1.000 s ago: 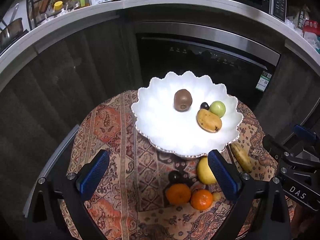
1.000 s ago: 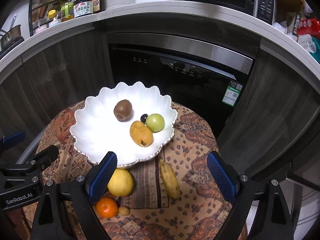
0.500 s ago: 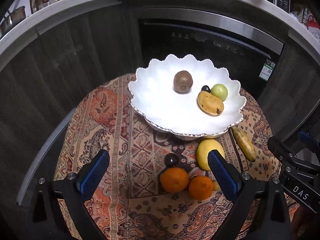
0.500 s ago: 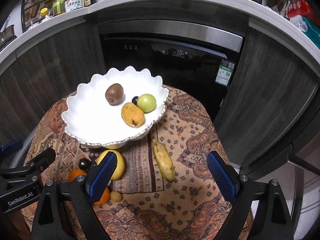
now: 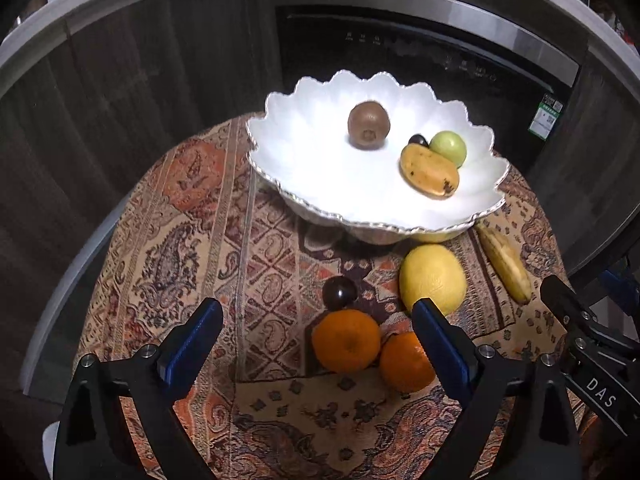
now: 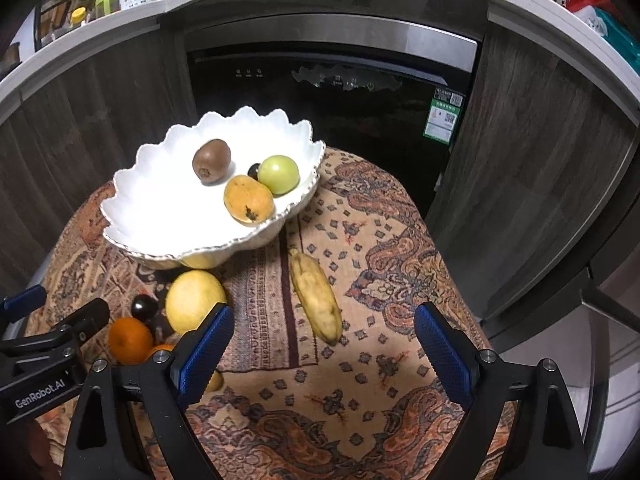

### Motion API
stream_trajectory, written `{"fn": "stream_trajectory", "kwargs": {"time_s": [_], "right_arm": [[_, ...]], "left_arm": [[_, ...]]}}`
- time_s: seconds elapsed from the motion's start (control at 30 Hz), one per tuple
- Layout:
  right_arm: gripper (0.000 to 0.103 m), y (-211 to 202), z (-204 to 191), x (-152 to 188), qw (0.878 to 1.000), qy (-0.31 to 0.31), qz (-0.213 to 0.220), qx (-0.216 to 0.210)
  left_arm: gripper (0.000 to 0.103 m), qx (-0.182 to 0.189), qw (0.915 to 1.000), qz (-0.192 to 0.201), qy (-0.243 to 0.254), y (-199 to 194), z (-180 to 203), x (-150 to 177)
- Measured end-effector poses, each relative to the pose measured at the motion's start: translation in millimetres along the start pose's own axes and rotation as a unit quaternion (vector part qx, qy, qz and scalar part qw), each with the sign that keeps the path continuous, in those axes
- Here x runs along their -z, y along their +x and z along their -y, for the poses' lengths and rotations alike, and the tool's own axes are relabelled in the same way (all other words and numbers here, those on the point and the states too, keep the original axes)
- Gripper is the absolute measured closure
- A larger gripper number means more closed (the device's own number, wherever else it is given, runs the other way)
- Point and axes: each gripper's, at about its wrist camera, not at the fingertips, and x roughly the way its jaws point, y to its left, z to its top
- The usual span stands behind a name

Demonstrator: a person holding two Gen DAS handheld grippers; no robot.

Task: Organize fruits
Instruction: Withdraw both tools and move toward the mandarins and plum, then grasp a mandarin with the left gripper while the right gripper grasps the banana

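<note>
Compared with a second earlier, both claws had come lower over the bench [image 5: 168,216], and the loose fruit filled more of each view. The left claw [image 5: 316,340] was closing slightly, with its fingers apart and pressing on nothing; the larger orange [image 5: 346,340] lay between them in view. The right claw [image 6: 320,340] stood wide apart and empty, with the banana [image 6: 316,296] just ahead of it. This appeared to be an approach to two pickups, none yet made.

The white bowl [image 5: 320,176] already held a kiwi [image 5: 368,124], a mango [image 5: 430,172], a green fruit [image 5: 448,148] and a small dark fruit [image 5: 418,140]. On the cloth remained a second orange [image 5: 404,362], a yellow citrus [image 5: 432,276] and a dark plum [image 5: 339,292].

Another yellow fruit was mostly hidden under the bowl's rim. A small yellowish item sat behind the right claw's left finger [image 6: 206,344]; its kind could not be determined.
</note>
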Motion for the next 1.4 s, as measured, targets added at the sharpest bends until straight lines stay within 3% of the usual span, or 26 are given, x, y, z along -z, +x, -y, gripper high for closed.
{"fn": "stream_trajectory", "kwargs": {"time_s": [0.37,1.03,1.17,1.4], "right_arm": [[0.011,19.2,1.9,10.2,1.000,0.009,-0.009,-0.013],[0.011,34.7,3.0,17.8,1.000,0.007,-0.018,-0.012],[0.011,36.6,6.3,18.1,1.000,0.011,-0.017,-0.013],[0.011,39.6,12.3,16.8,1.000,0.019,-0.016,-0.013]], "left_arm": [[0.020,0.004,0.9992,-0.036,-0.015,29.9,4.0,16.4],[0.042,0.024,0.9967,-0.062,-0.045,56.9,6.8,20.6],[0.056,0.035,0.9966,-0.062,-0.041,56.6,10.2,21.0],[0.057,0.031,0.9966,-0.061,-0.045,52.8,11.1,22.6]]}}
